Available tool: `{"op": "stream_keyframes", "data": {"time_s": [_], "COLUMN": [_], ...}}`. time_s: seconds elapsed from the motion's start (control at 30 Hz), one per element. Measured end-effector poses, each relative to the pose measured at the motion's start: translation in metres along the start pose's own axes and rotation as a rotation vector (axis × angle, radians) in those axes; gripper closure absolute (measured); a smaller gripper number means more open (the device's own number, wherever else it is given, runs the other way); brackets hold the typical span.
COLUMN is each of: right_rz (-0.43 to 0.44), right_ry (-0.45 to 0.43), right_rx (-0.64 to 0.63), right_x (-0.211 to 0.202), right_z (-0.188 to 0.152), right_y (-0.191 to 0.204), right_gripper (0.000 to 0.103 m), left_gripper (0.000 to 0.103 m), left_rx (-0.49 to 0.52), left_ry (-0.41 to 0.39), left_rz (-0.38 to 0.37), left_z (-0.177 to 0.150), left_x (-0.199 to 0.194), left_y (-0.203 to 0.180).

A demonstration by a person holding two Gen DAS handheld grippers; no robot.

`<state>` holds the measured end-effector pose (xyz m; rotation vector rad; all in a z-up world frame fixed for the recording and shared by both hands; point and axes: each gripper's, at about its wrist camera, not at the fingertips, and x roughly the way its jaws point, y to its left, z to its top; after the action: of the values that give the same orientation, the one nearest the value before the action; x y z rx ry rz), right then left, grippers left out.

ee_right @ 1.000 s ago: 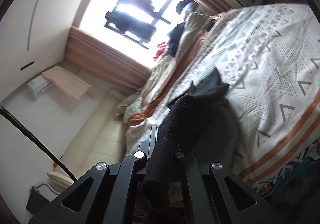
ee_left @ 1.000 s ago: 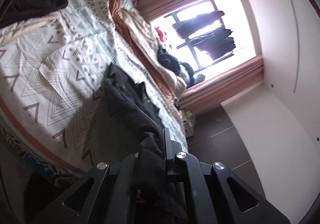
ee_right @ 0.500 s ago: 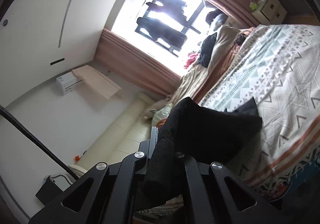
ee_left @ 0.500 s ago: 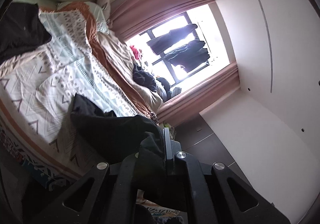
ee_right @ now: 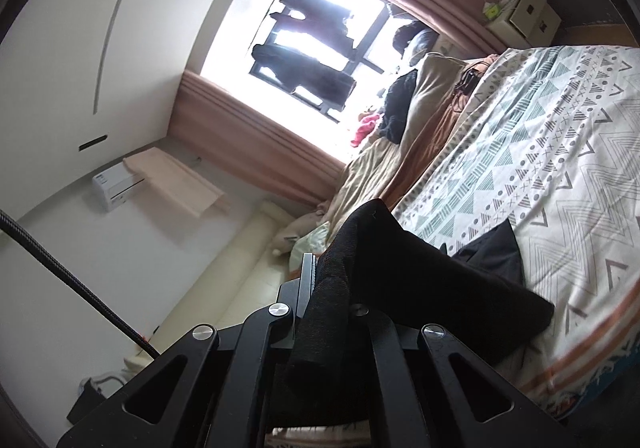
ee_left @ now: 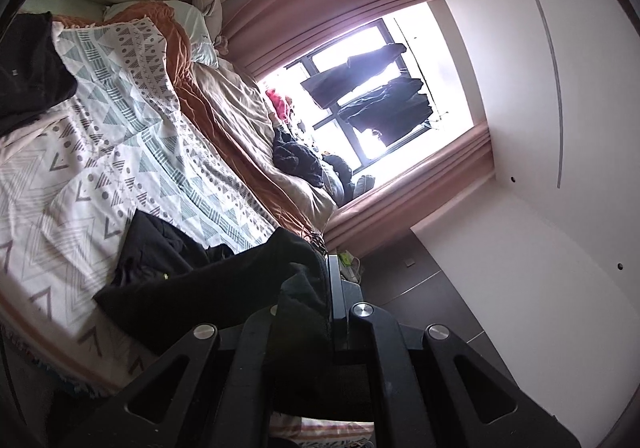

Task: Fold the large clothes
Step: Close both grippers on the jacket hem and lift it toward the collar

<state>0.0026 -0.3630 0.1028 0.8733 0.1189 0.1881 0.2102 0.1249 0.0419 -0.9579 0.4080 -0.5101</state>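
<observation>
Fingers on my left gripper (ee_left: 316, 288) and right gripper (ee_right: 320, 288) are both clamped on the black garment (ee_left: 208, 280), which trails down onto the patterned bed (ee_left: 120, 152). Feels soft and floppy, probably a bit heavy, so I'd stick to pinching edges or corners.

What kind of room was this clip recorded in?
A bedroom in a home, most likely. A bed with a patterned bedspread and pillow fills most of the view, a curtained window has clothes hanging outside, and an air conditioner is mounted on the wall.
</observation>
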Motion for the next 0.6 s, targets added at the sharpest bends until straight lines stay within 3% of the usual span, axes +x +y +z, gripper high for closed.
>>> {"op": "stream_keyframes", "data": {"time_s": [0.6], "right_rz": [-0.116], "right_ry": [0.017], "right_rx": [0.073], "right_x": [0.113], "right_z": [0.043], "right_y": [-0.035], "right_gripper": [0.103], "left_gripper": [0.098], "left_rx": [-0.058], "left_ry": [0.038], "left_rz": [0.082], "left_z": [0.050], "left_x": [0.148], "left_y": [0.059]}}
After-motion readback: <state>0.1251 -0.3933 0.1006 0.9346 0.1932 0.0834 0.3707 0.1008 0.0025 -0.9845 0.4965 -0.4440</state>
